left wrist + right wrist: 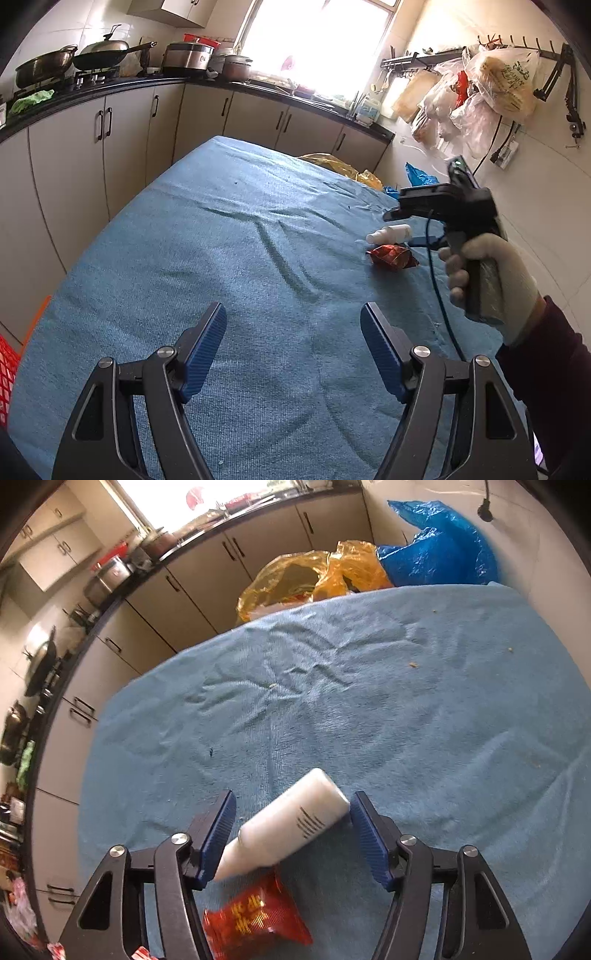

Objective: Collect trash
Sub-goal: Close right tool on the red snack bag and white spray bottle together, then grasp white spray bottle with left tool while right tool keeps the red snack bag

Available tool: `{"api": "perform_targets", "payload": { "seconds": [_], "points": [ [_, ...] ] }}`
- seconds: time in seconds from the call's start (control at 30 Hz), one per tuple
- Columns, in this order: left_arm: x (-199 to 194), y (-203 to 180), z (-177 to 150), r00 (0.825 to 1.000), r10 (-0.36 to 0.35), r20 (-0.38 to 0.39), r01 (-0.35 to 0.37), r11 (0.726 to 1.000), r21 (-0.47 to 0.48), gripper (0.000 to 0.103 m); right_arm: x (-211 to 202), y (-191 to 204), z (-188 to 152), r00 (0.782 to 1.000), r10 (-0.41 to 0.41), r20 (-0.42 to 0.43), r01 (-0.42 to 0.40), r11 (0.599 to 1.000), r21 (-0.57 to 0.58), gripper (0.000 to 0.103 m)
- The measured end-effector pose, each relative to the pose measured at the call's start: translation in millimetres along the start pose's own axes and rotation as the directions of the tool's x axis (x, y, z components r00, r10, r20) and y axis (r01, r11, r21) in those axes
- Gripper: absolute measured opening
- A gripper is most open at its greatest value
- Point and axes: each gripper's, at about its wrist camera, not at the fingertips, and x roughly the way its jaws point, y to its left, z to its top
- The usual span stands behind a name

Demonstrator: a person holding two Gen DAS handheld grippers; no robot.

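A white plastic bottle [295, 819] lies slantwise on the blue cloth [406, 720], between the blue pads of my right gripper [294, 795]. Its base sits against the right pad's tip and its nozzle by the left pad; the jaws stand apart and I see no squeeze. A crumpled red snack wrapper [255, 919] lies just below the bottle. In the left wrist view, the bottle [391, 233] and wrapper [393, 256] sit at the table's right side under the right gripper [399, 218], held by a gloved hand [491, 273]. My left gripper [293, 310] hovers open and empty over bare cloth.
A yellow plastic bag [295, 576] and a blue plastic bag [436, 546] stand past the table's far edge. Kitchen cabinets [92, 155] with pots on the counter run along the left and back. A red crate [7, 369] sits at the lower left. Bags hang on the right wall.
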Motion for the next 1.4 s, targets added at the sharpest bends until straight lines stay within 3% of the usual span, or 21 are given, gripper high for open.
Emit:
{"api": "perform_targets", "payload": {
  "seconds": [0.03,0.27,0.43,0.6,0.73,0.8,0.83,0.87,1.0,1.13,1.23,1.4],
  "points": [
    [0,1,0,1.000,0.000,-0.001,0.000,1.000,0.000,0.074,2,3,0,1.000,-0.014,0.000,0.014,1.000,-0.009,0.054],
    [1,3,0,1.000,0.003,-0.003,-0.003,1.000,-0.017,0.074,-4,19,-28,1.000,-0.025,-0.003,0.024,0.995,-0.092,0.047],
    [-1,14,3,1.000,-0.012,-0.006,0.011,0.998,-0.062,0.074,-28,18,-82,0.996,0.057,-0.071,-0.066,0.988,-0.137,0.046],
    [1,26,3,0.999,-0.041,-0.022,0.038,0.991,-0.129,0.074,-57,23,-142,0.973,0.168,-0.159,-0.201,0.954,-0.223,0.039],
    [3,25,0,0.998,-0.052,-0.041,0.047,0.990,-0.130,0.074,-82,23,-163,0.972,0.217,-0.092,-0.235,0.916,-0.326,0.040],
    [4,22,-1,0.997,-0.057,-0.047,0.051,0.992,-0.120,0.074,-93,17,-168,0.974,0.220,-0.058,-0.227,0.914,-0.335,0.051],
    [3,21,-2,0.997,-0.057,-0.047,0.051,0.992,-0.113,0.074,-96,15,-169,0.973,0.227,-0.051,-0.231,0.916,-0.327,0.063],
    [3,20,-2,0.997,-0.055,-0.046,0.049,0.993,-0.109,0.074,-100,9,-171,0.971,0.236,-0.034,-0.234,0.919,-0.317,0.066],
    [3,18,-2,0.998,-0.042,-0.049,0.037,0.995,-0.096,0.074,-107,-4,-187,0.988,0.153,0.010,-0.142,0.939,-0.315,0.066],
    [4,15,-2,0.998,-0.039,-0.054,0.035,0.996,-0.084,0.074,-102,-2,-202,0.985,0.170,-0.022,-0.168,0.935,-0.314,0.064],
    [4,12,-3,0.998,-0.039,-0.056,0.035,0.997,-0.065,0.074,-95,7,-209,0.990,0.138,-0.015,-0.135,0.935,-0.327,0.058],
    [5,8,-4,0.997,-0.047,-0.060,0.045,0.998,-0.038,0.074,-87,9,-217,0.990,0.142,0.017,-0.131,0.950,-0.282,0.057]
  ]
}}
